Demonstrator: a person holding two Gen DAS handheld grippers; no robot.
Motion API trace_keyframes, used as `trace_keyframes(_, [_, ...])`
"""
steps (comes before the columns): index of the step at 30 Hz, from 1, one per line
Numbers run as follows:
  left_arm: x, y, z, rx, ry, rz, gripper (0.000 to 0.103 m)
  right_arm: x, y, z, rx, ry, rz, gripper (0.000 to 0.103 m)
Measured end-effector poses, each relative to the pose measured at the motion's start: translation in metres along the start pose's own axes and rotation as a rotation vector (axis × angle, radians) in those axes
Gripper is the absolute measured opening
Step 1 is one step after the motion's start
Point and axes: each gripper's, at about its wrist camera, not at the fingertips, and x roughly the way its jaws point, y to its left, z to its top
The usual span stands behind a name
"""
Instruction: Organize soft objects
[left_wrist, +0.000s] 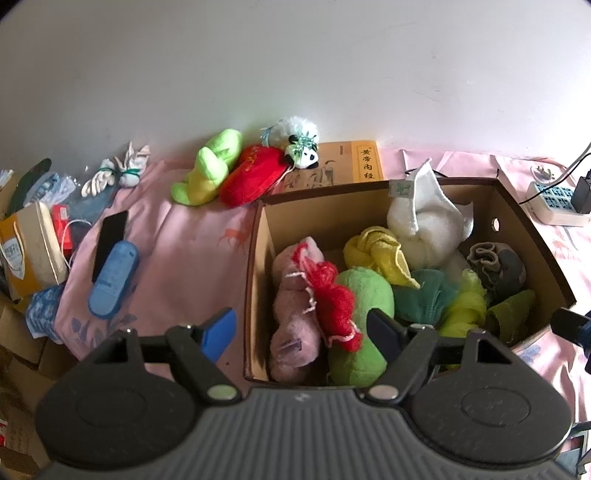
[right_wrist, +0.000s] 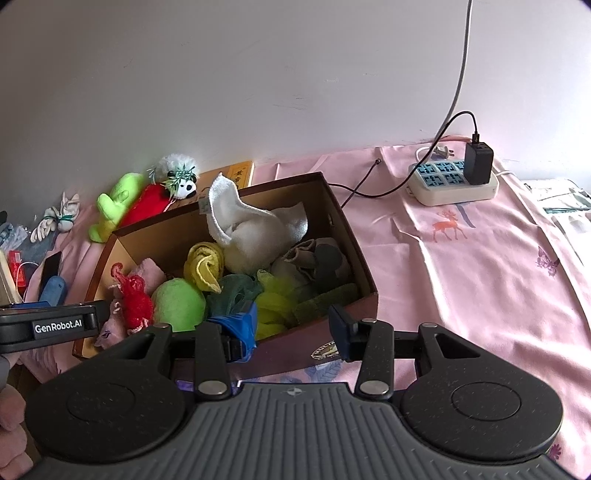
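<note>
A brown cardboard box (left_wrist: 258, 258) (right_wrist: 354, 236) on the pink sheet holds several soft things: a pink plush (left_wrist: 295, 295), a red knitted piece (left_wrist: 332, 295), a green plush ball (right_wrist: 177, 302), a yellow cloth (left_wrist: 376, 251) and a white towel (right_wrist: 255, 225). Against the wall behind the box lie a lime plush (left_wrist: 207, 170), a red pouch (left_wrist: 251, 177) and a panda plush (left_wrist: 303, 147). My left gripper (left_wrist: 303, 332) hovers open over the box's near left corner. My right gripper (right_wrist: 293, 330) stands open at the box's near wall, holding nothing.
A yellow book (left_wrist: 354, 162) lies behind the box. A power strip (right_wrist: 450, 181) with a black charger and cables sits at the right. White gloves (left_wrist: 114, 173), a phone (left_wrist: 110, 240), a blue case (left_wrist: 114, 280) and a tissue box (left_wrist: 29, 251) crowd the left.
</note>
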Motion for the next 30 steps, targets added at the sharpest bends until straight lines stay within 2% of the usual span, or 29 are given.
trace_keyframes(16, [0.001, -0.005, -0.004, 0.014, 0.020, -0.007, 0.079, -0.002, 0.002, -0.001, -0.021, -0.003, -0.002, 0.027])
trace_keyframes(30, [0.007, -0.002, -0.011, -0.011, 0.042, -0.033, 0.079, 0.004, 0.014, 0.009, -0.067, 0.019, -0.102, 0.027])
